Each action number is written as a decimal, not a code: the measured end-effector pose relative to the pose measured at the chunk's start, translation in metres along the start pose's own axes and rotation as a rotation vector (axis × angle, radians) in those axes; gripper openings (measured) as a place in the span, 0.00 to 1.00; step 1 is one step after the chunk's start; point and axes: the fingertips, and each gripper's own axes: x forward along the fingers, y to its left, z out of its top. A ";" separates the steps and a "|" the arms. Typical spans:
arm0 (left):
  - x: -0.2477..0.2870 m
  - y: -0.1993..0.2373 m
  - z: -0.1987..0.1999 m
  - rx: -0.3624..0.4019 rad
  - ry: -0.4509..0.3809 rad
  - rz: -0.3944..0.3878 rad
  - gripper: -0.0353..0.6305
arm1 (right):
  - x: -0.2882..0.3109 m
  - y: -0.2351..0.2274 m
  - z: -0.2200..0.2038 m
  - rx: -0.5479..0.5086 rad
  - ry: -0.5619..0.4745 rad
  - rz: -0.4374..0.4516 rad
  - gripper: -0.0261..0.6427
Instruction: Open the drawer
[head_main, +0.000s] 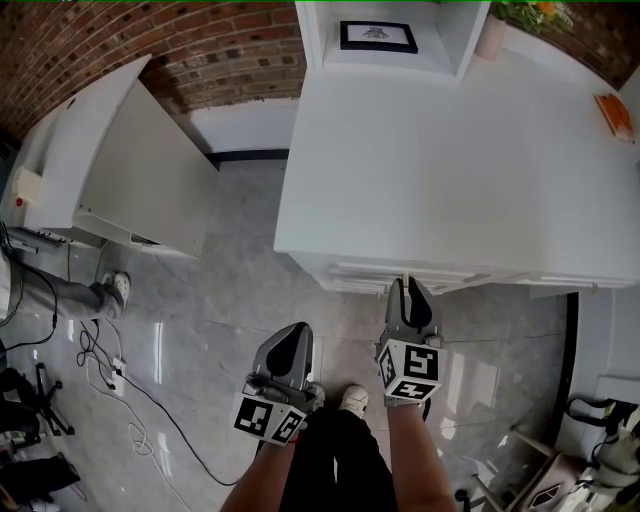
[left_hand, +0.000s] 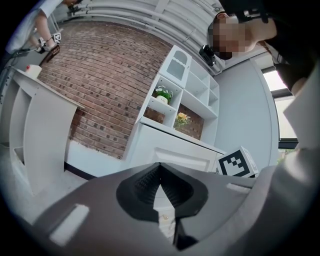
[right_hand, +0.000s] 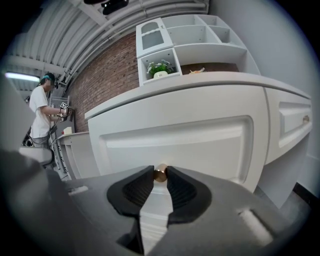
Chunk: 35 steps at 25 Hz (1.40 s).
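**Right gripper clamps the drawer knob; left gripper hangs back, closed and empty**

The right gripper (head_main: 406, 284) reaches to the front edge of a white cabinet (head_main: 450, 150). In its own view, its two dark pads press on either side of a small brass knob (right_hand: 160, 174). The knob sits at the lower middle of the drawer (right_hand: 175, 135), a wide white front with a recessed panel just under the cabinet top. From the head view the drawer (head_main: 425, 272) does not stand out from the cabinet face, so it looks closed. A second, narrower drawer front (right_hand: 292, 125) lies to the right of it and has its own little knob.

The left gripper (head_main: 295, 335) is held lower and further back, apart from the cabinet and over the grey tiled floor (head_main: 230, 300). In the left gripper view its jaws meet at the tips with nothing between them (left_hand: 160, 167), and it points roughly toward the cabinet.

A framed picture (head_main: 378, 36) stands in a shelf unit at the back of the cabinet top, and a potted plant (right_hand: 160, 69) sits in one of the shelf compartments. A brick wall (head_main: 200, 40) runs behind. To the left stands a white table (head_main: 110, 160), with cables (head_main: 110, 370) trailing on the floor near it. A person in a white shirt (right_hand: 40, 107) stands far off by the wall. A white shoe (head_main: 353, 399) shows between the two grippers.
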 end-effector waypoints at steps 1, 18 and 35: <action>0.000 0.001 0.000 0.000 0.002 0.000 0.06 | 0.001 0.000 0.000 0.000 -0.001 -0.001 0.16; -0.030 0.035 0.007 0.013 -0.005 0.010 0.06 | -0.003 -0.002 -0.002 0.032 -0.048 -0.090 0.16; -0.039 0.027 0.004 0.021 -0.012 -0.020 0.06 | -0.035 0.007 -0.013 0.015 -0.049 -0.085 0.16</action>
